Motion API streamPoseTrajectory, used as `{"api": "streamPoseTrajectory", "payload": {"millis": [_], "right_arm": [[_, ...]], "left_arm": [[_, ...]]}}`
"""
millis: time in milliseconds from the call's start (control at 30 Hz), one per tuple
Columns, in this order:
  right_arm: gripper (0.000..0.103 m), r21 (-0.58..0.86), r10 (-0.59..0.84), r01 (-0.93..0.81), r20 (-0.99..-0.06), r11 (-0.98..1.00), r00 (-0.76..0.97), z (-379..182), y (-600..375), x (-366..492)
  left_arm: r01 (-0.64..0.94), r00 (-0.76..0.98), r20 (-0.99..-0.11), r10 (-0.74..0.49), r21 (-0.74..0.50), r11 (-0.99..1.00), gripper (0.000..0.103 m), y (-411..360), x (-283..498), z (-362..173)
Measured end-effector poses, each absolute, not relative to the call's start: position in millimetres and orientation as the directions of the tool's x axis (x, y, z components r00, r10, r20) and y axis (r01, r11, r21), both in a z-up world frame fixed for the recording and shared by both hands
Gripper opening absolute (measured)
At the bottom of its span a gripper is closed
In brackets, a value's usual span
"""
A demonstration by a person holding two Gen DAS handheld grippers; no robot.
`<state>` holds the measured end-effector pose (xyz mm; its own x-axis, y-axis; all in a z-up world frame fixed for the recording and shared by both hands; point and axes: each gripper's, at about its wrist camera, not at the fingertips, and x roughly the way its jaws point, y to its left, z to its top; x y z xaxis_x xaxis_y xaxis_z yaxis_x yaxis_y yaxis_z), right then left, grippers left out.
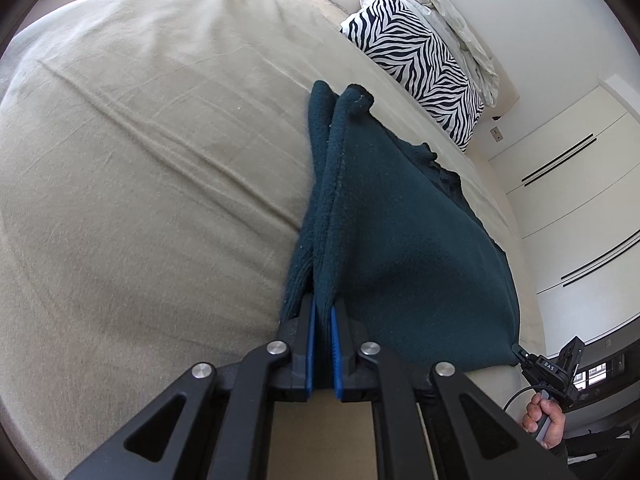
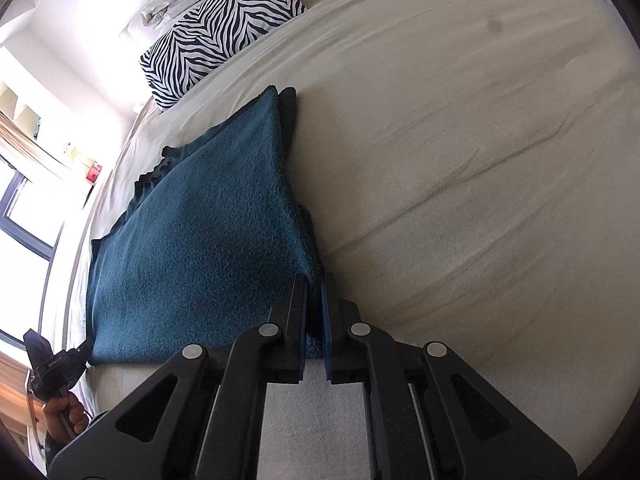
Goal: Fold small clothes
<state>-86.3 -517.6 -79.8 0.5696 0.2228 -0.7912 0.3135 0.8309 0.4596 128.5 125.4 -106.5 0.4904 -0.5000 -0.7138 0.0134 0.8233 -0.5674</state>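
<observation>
A dark teal fleece garment [image 1: 400, 240] is stretched over the beige bed sheet [image 1: 140, 160], doubled over on itself. My left gripper [image 1: 323, 308] is shut on one near corner of the garment, with the fabric bunched between its blue pads. My right gripper [image 2: 315, 284] is shut on the other near corner of the teal garment [image 2: 208, 232]. Each gripper also shows small in the other view, the right gripper [image 1: 520, 352] at one corner and the left gripper [image 2: 86, 346] at the other. The far edge of the garment rests on the bed.
A zebra-print pillow [image 1: 420, 60] and a crumpled white pillow [image 1: 452, 28] lie at the head of the bed. White wardrobe doors [image 1: 568, 200] stand beyond the bed edge. A window [image 2: 24, 216] is at the other side. The sheet [image 2: 460, 160] spreads wide beside the garment.
</observation>
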Motion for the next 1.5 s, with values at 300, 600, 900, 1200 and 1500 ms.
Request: {"api": "streamPoseTrajectory", "payload": {"millis": [300, 600, 900, 1200, 1500], "right_arm": [[0.005, 0.447, 0.217, 0.311, -0.798, 0.839, 0.563, -80.9, -515.5, -83.5], [0.016, 0.433, 0.21, 0.298, -0.799, 0.851, 0.564, -72.4, -514.6, -85.5], [0.057, 0.548, 0.237, 0.269, -0.683, 0.792, 0.691, -8.8, -515.5, -82.5], [0.057, 0.796, 0.654, 0.049, -0.529, 0.603, 0.54, -46.4, -381.8, 57.2], [0.038, 0.89, 0.676, 0.153, -0.429, 0.43, 0.599, -106.5, -396.6, 103.8]], "left_arm": [[-0.019, 0.51, -0.702, -0.497, -0.586, 0.81, 0.008, 131.5, 120.0, -107.5], [-0.014, 0.503, -0.689, -0.522, -0.61, 0.792, 0.009, 134.2, 121.3, -104.6], [0.144, 0.624, -0.676, -0.393, -0.395, 0.908, 0.04, 84.8, 144.9, -21.9], [0.205, 0.591, -0.745, -0.309, -0.232, 0.951, 0.04, -4.0, 262.8, -52.9], [0.203, 0.575, -0.733, -0.364, -0.303, 0.931, 0.032, 29.6, 278.8, -92.4]]}}
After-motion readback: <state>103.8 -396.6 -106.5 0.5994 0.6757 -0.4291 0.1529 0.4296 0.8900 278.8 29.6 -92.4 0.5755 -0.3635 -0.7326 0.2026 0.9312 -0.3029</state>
